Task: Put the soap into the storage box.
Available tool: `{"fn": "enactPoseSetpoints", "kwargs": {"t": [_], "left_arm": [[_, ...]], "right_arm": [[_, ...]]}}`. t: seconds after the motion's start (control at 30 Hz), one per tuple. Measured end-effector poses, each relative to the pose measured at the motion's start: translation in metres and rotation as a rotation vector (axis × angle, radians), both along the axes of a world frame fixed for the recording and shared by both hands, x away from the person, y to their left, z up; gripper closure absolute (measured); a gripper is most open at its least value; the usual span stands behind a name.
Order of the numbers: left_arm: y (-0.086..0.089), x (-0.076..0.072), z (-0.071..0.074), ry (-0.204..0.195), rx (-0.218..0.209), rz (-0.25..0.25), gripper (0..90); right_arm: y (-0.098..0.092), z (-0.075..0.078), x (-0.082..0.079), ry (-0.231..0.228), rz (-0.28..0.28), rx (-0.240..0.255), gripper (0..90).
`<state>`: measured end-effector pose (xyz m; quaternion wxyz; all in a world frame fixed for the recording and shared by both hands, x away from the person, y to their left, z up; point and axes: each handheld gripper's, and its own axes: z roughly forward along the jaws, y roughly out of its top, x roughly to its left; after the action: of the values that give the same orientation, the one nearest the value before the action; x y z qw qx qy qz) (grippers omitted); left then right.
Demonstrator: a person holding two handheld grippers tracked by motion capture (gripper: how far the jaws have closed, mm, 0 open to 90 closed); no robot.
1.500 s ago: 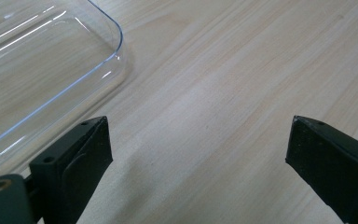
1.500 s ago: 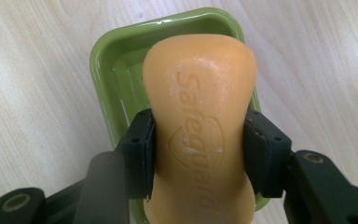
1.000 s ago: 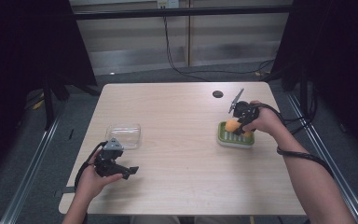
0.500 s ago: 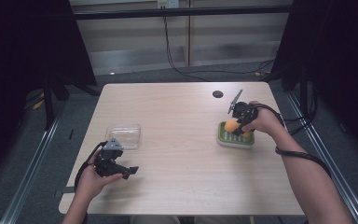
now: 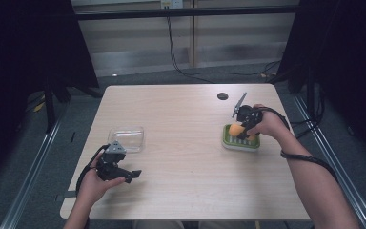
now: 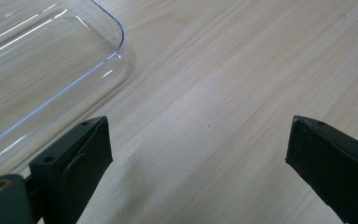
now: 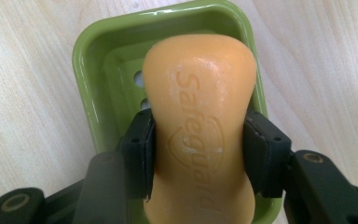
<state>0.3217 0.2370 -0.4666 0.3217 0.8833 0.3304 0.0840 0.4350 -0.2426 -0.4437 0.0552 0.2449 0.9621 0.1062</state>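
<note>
An orange bar of soap (image 7: 199, 121) stamped "Safeguard" is clamped at its waist between the jaws of my right gripper (image 7: 198, 154). It hangs just above a green soap dish (image 7: 93, 84). In the high view that soap (image 5: 235, 130) and right gripper (image 5: 246, 125) are over the green dish (image 5: 241, 141) at the table's right side. My left gripper (image 6: 198, 149) stands open, low over bare wood, with nothing between its jaws. In the high view the left gripper (image 5: 132, 174) is near the front left of the table.
A clear plastic lid or tray (image 6: 32, 70) lies just left of my left gripper; in the high view this tray (image 5: 126, 138) sits at the table's left. A dark round hole (image 5: 222, 96) marks the table's far side. Cables trail from both grippers.
My right gripper has edged slightly toward the left and nearer with the soap, staying over the green dish. The left gripper has not moved.
</note>
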Motion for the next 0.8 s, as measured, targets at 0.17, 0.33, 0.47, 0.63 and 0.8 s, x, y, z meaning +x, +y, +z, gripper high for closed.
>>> {"fn": "enactPoseSetpoints", "kwargs": {"t": [0.17, 0.33, 0.47, 0.63, 0.8], "left_arm": [[-0.0002, -0.0002, -0.0002, -0.001, -0.004, 0.004, 6.4], [0.0002, 0.0002, -0.0002, -0.001, 0.002, -0.001, 6.4], [-0.0003, 0.0001, -0.0001, -0.002, 0.001, 0.0, 6.4], [-0.0011, -0.0001, -0.0011, -0.006, -0.008, 0.001, 6.4], [-0.0009, -0.0001, -0.001, -0.005, -0.007, 0.002, 6.4]], "right_arm": [[0.0006, -0.0009, 0.0003, 0.007, 0.005, 0.001, 50.3], [0.0023, -0.0037, -0.0004, 0.013, 0.005, -0.003, 50.3], [0.0028, -0.0049, 0.0, 0.015, 0.002, -0.004, 50.2], [0.0029, -0.0055, 0.0006, 0.01, 0.011, -0.004, 50.2], [0.0034, -0.0067, 0.0, 0.014, 0.007, -0.011, 50.2]]}}
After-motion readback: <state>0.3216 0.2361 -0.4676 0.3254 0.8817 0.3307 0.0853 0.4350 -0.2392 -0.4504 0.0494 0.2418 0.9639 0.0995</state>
